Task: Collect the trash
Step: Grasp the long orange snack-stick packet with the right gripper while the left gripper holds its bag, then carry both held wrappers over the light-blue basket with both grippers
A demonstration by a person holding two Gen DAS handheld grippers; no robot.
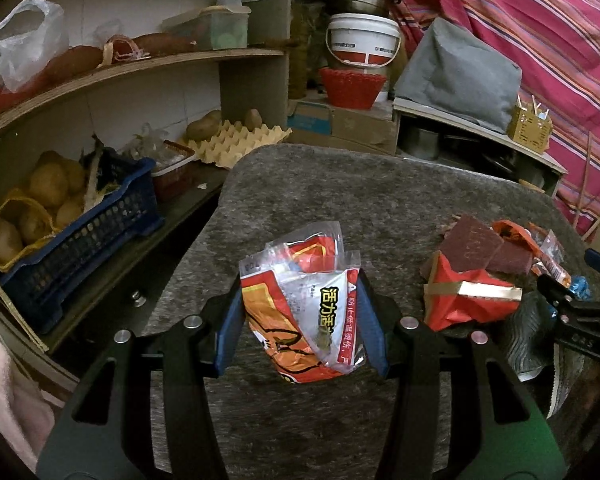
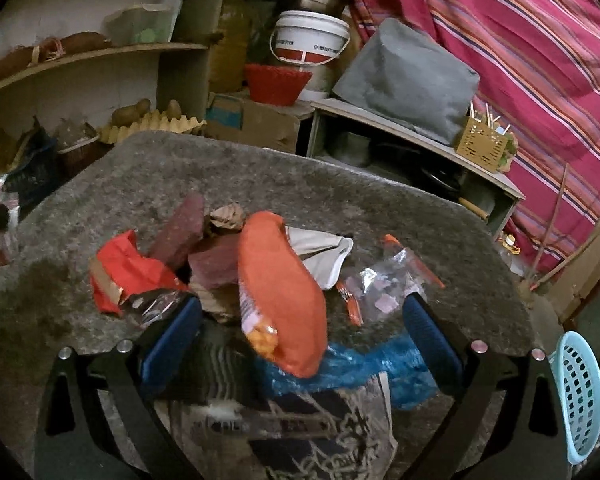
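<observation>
My left gripper (image 1: 300, 320) is shut on a crumpled orange and clear plastic wrapper (image 1: 304, 308) and holds it over the grey felt table (image 1: 380, 200). To its right lies a pile of trash: a red and gold wrapper (image 1: 468, 296) and dark red cardboard pieces (image 1: 476, 246). My right gripper (image 2: 300, 328) is open above the same pile, with an orange snack bag (image 2: 280, 292) between its fingers, untouched. A blue plastic bag (image 2: 364, 368), a clear packet (image 2: 384, 284) and the red wrapper (image 2: 124, 276) lie around it.
Shelves at the left hold a blue crate of potatoes (image 1: 72, 232) and an egg tray (image 1: 236, 144). A red basket (image 1: 352, 86) and white bucket (image 1: 362, 42) stand behind the table. A light blue basket (image 2: 580, 396) is at the right edge.
</observation>
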